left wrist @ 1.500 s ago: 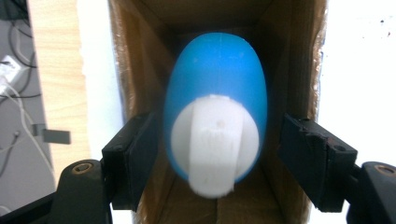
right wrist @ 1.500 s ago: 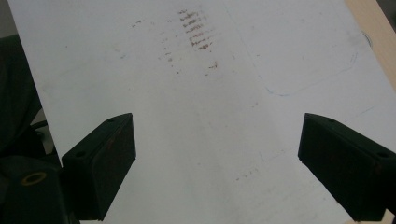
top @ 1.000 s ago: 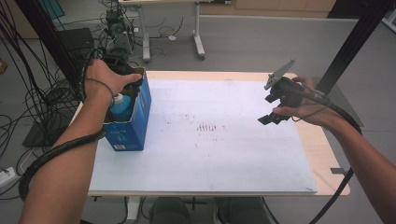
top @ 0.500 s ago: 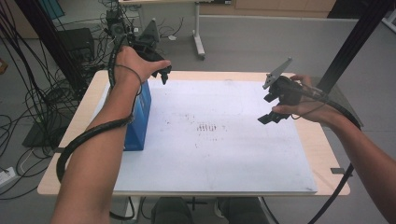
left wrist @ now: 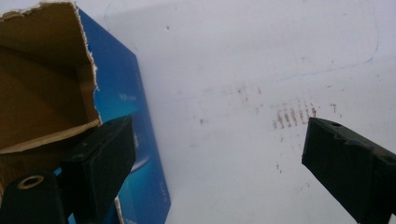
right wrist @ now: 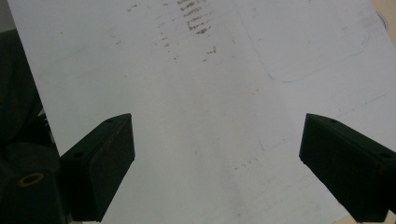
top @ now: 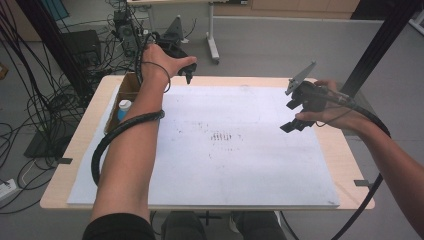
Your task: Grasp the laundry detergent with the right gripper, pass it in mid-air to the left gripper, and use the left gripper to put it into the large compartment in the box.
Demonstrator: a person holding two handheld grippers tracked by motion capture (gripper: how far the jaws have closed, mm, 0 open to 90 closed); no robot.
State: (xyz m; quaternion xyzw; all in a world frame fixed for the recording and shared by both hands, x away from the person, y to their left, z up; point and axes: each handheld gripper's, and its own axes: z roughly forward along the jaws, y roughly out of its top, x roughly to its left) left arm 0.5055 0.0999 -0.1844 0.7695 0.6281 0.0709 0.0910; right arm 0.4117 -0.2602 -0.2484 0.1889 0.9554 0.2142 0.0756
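Observation:
A blue carton (top: pixel 129 90) with a torn-open brown top stands at the table's left edge. A small bottle with a white cap (top: pixel 124 106) sits inside it. My left gripper (top: pixel 188 70) hovers over the table's far edge, right of the carton; its jaws have just been opening and nothing is between them. In the left gripper view the left gripper (left wrist: pixel 215 154) looks down past the carton (left wrist: pixel 116 93) onto the white sheet (left wrist: pixel 243 56). My right gripper (top: pixel 295 112) hangs open above the sheet's right side, and the right gripper (right wrist: pixel 217 154) has bare sheet between its jaws.
A large white sheet (top: pixel 240 170) with brown smudges (top: pixel 220 136) at its middle covers most of the wooden table (top: pixel 80 150). Cables and equipment (top: pixel 125 25) stand on the floor beyond the far left corner. A black post (top: pixel 380 45) rises at the right.
My left hand has come off the top of the carton and travelled toward the table's far edge, jaws wider. The bottle stays in the carton. The right hand has kept still.

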